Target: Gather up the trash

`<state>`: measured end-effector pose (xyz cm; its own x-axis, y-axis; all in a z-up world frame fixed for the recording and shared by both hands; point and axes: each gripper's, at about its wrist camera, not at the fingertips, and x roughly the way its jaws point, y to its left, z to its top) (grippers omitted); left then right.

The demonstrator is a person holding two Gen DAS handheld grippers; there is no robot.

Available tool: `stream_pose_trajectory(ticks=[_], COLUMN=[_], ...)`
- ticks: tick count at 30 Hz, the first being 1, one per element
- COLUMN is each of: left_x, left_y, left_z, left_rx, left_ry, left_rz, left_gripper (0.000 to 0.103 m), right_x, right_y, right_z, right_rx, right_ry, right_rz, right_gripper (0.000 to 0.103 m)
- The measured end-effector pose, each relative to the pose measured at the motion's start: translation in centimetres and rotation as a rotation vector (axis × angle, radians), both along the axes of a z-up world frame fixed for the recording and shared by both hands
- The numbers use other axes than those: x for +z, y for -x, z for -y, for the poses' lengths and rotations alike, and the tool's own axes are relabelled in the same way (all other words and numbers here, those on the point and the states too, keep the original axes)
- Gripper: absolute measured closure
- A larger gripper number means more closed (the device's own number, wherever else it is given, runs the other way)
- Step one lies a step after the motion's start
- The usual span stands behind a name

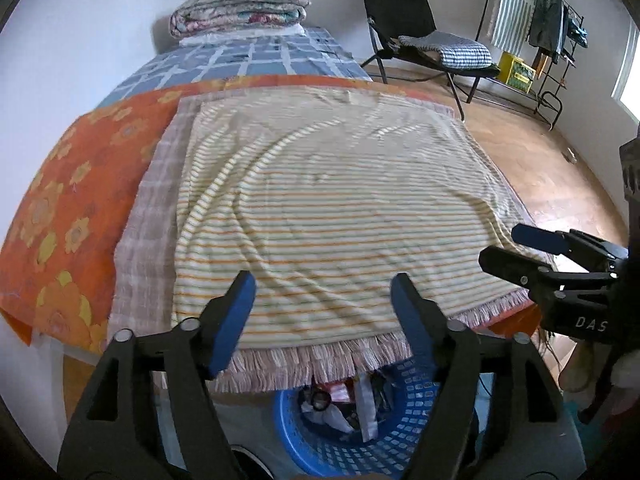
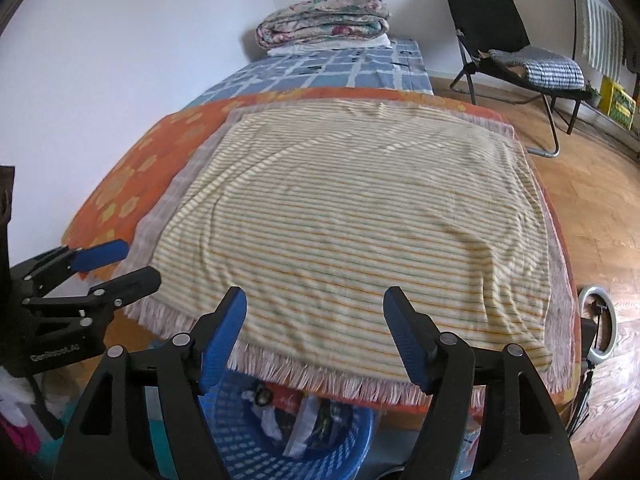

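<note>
— Both grippers are hanging over the foot of the bed, and neither has anything in it. Why there?

— Because the blue basket sits on the floor right under that edge, tucked half beneath the fringe of the striped blanket. Look down between the fingers of the left gripper: you can see wrappers and scraps of paper, the trash, already lying in the basket.

— So the fingers are spread on purpose?

— I'd say so. The left gripper stands wide apart, empty, nothing touching the blue pads. The right gripper is much the same: well open, only blanket and basket showing in the gap. From its own camera the basket is directly below, with the trash heaped inside.

— And the bed itself?

— I can't spot any loose litter on the blanket or the orange sheet. The folded quilt at the far end and the chair by the wall look like they belong.

— Then what's left?

— My guess is little or nothing on this bed; if more trash exists, it's outside what either camera shows.
</note>
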<state>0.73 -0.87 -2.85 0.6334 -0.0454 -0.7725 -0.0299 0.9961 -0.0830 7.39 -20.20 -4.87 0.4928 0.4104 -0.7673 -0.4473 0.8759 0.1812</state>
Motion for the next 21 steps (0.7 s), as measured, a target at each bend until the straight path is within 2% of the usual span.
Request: stream_pose_trajectory(ticks=[4, 7, 9, 18, 21], left_x=[0.9, 1.4, 1.5, 1.0, 0.8], left_y=[0.3, 0.8, 0.9, 0.8, 0.6], left_z=[0.2, 0.6, 0.6, 0.4, 0.3], left_rx=[0.0, -0.001, -0.004, 0.013, 0.019], left_ry=[-0.009, -0.041, -0.048, -0.065, -0.066], left_rz=[0.041, 0.076, 0.083, 0.057, 0.052], left_gripper=[0.023, 0.015, 0.015, 0.014, 0.014], right_x=[-0.4, -0.6, -0.7, -0.7, -0.7], right_y=[-0.2, -0.2, -0.2, -0.4, -0.3], right_z=[0.2, 0.4, 0.5, 1.1, 0.8], right_rx=[-0.006, -0.014, -0.023, -0.049, -0.046], right_ry=[0.001, 0.001, 0.001, -0.025, -0.017], right_rz=[0.003, 0.007, 0.005, 0.0, 0.01], right_gripper=[0.032, 0.032, 0.032, 0.031, 0.026])
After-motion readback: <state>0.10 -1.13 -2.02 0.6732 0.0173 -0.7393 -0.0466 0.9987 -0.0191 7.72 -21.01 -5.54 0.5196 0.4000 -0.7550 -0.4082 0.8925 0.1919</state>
